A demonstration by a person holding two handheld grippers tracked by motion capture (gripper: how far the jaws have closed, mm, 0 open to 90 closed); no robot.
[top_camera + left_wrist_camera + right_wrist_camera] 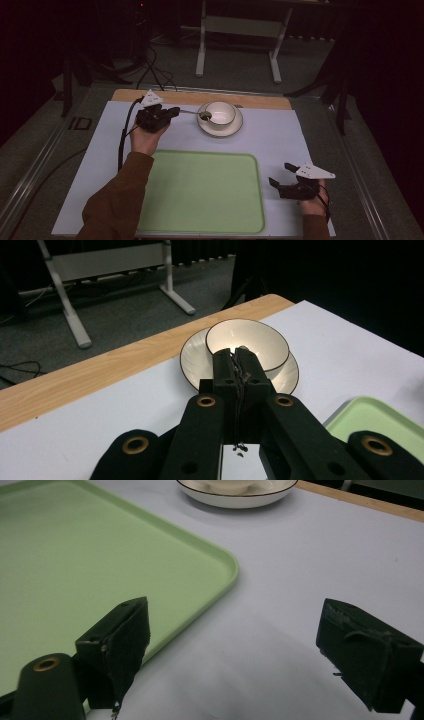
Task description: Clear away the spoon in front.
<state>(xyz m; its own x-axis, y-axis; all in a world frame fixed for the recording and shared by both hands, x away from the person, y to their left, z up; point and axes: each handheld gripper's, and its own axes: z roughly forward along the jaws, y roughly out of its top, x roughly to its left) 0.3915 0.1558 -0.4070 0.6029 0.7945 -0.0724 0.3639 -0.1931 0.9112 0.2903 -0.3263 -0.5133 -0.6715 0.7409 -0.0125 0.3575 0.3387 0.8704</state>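
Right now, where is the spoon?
In the high view, the spoon is held by the left gripper, its scoop dipped into the white bowl on the saucer.

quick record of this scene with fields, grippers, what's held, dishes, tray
left gripper: shut on the spoon handle, jaws pressed together
spoon: bowl end resting inside the bowl, handle running left to the left gripper
bowl: white with a dark rim, sitting on the saucer
saucer: white, at the far side of the white mat, near the wooden table edge
right gripper: open, nothing between the jaws, just right of the tray
tray: light green, nothing on it, at the near side of the mat
mat: white sheet under the tray and saucer
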